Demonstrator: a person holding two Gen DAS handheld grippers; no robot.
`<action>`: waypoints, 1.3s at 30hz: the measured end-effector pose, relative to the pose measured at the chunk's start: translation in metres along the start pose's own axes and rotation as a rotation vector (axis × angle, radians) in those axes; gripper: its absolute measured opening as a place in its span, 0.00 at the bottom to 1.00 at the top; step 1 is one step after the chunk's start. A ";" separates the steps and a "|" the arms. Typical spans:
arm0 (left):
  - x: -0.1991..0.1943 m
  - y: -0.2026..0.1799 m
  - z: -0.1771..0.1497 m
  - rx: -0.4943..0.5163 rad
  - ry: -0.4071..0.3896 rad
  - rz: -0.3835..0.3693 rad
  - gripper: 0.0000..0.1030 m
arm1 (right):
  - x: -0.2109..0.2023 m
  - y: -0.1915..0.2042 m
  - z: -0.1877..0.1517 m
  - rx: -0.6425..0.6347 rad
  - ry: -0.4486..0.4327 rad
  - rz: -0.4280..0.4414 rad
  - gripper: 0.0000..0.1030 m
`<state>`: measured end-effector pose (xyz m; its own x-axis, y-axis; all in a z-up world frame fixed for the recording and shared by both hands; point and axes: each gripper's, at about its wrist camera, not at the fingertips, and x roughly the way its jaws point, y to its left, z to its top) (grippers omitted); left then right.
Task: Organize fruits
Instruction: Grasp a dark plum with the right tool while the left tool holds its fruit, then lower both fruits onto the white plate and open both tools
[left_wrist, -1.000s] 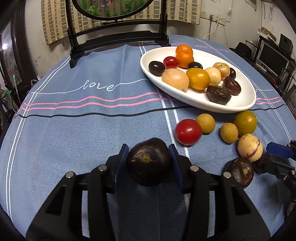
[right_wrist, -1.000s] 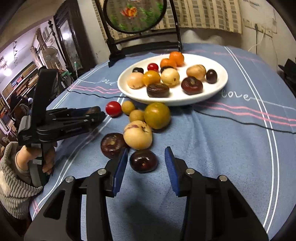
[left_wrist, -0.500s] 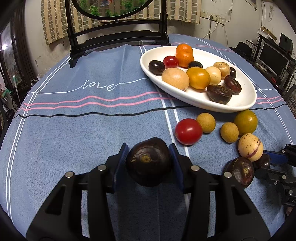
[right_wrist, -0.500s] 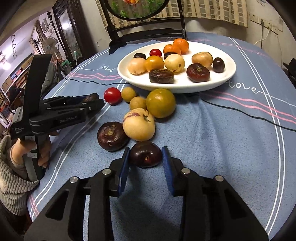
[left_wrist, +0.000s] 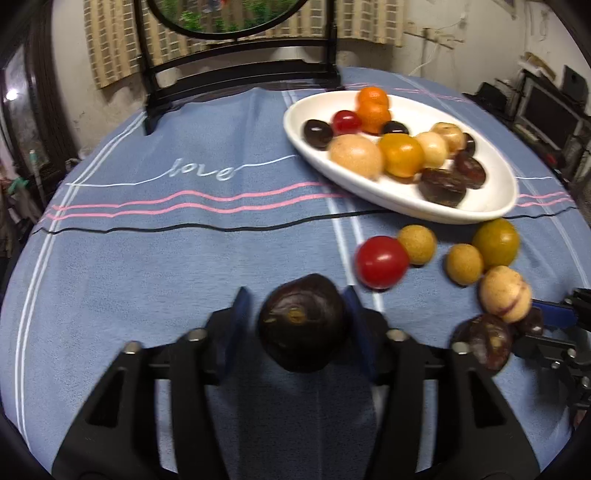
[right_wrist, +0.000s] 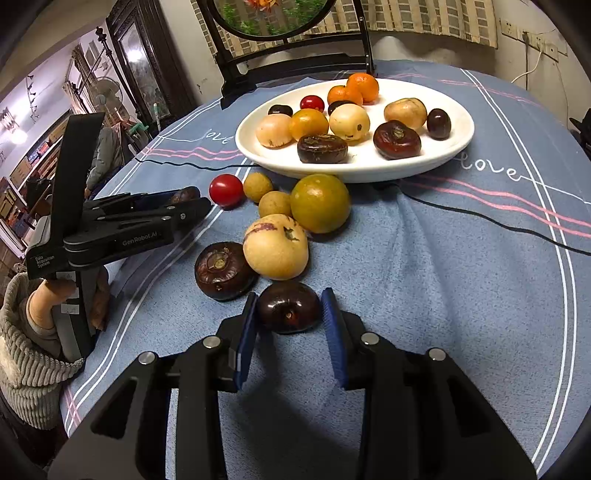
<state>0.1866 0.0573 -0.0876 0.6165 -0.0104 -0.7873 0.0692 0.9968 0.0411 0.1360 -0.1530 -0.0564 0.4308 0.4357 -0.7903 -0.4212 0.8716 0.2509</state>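
Observation:
A large dark purple fruit rests on the blue cloth between the jaws of my left gripper. The jaws are opening, and a gap shows beside its left pad. My right gripper is shut on a small dark plum, with both blue pads against its sides. Close ahead of it lie a dark round fruit and a pale yellow fruit. The white oval plate farther back holds several fruits. In the right wrist view my left gripper is at the left.
Loose on the cloth by the plate are a red tomato, two small tan fruits and a green-yellow fruit. A black mirror stand stands at the table's far edge. A person's sleeve is at the left.
My left jaws have spread away from the large dark fruit, which stays put. My right gripper moved forward around the small dark plum and closed on it.

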 end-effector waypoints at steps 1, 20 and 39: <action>0.002 0.004 0.001 -0.022 0.008 0.007 0.75 | 0.000 -0.001 0.000 0.001 0.000 0.002 0.34; -0.023 -0.024 -0.005 0.087 -0.086 -0.083 0.44 | -0.010 -0.004 0.001 0.005 -0.053 0.031 0.31; -0.002 -0.058 0.091 0.019 -0.136 -0.198 0.44 | 0.006 -0.057 0.121 0.149 -0.245 -0.016 0.31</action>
<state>0.2534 -0.0079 -0.0325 0.6894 -0.2178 -0.6909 0.2136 0.9724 -0.0934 0.2591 -0.1725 -0.0081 0.6241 0.4469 -0.6409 -0.2982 0.8944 0.3333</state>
